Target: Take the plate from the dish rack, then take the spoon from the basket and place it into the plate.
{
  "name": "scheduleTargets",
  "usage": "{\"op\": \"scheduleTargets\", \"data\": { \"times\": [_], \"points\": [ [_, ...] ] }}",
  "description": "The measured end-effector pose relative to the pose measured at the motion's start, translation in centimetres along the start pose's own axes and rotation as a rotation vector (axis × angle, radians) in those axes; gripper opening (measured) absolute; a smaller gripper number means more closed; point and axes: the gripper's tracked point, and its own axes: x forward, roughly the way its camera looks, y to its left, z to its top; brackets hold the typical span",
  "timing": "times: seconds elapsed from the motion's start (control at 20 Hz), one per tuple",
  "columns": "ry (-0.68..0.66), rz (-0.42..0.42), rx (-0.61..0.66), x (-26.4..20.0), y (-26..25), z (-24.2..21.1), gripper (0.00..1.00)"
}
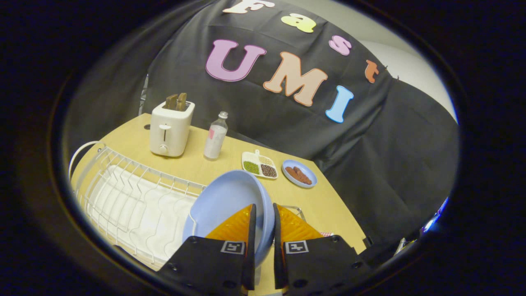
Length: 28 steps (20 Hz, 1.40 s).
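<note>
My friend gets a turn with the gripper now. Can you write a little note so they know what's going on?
Hand-held gripper: shut on the plate, one finger on each side of its rim.
Plate: blue, held on edge over the end of the white rack. Whether it is fully clear of the wires cannot be told.
Beyond it on the table: toaster, bottle, a tray of beans, a small dish of sausages.
Done: plate grasped.
Left: set the plate down, fetch the spoon from the basket, put it in the plate.
</note>
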Motion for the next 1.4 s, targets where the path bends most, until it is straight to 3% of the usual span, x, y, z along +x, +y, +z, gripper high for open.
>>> {"op": "scheduleTargets", "data": {
  "times": [0.55, 0.75, 1.2, 1.4],
  "points": [
    [-0.008, 0.004, -0.044, 1.1, -0.7, 3.7, 0.11],
    [-0.08, -0.03, -0.067, 0.6, -2.1, 6.6, 0.11],
    [-0.099, 0.069, 0.1, -0.6, -6.5, 6.8, 0.11],
    [-0.115, 0.053, 0.13, -1.3, -11.0, 5.9, 0.11]
  ]
}}
